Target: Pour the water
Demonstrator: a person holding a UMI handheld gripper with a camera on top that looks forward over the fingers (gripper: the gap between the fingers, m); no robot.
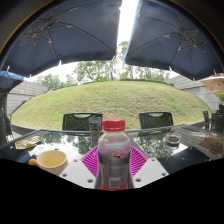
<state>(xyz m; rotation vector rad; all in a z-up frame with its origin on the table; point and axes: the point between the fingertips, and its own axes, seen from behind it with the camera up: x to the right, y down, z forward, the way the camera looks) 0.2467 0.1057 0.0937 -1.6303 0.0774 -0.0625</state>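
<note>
Outdoors on the glass table point(150, 145), gripper point(115, 163) pinching the red-capped bottle point(114, 155) between both pads, cap on, yellow cup point(50, 159) well aside — tilt early and it spills

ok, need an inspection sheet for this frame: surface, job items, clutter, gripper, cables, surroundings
Surface: glass table, reflective, outdoors.
Job's things: bottle with red cap, upright between the fingers; pale cup beside it on the table.
Clutter: plate with food and a small dish beyond the fingers; other small items too unclear to name.
Gripper: hand-held gripper, magenta pads close against both sides of the bottle; contact cannot be confirmed.
Cables: nothing seen.
Surroundings: two dark chairs across the table, two parasols overhead, a grassy mound, trees behind.
</note>
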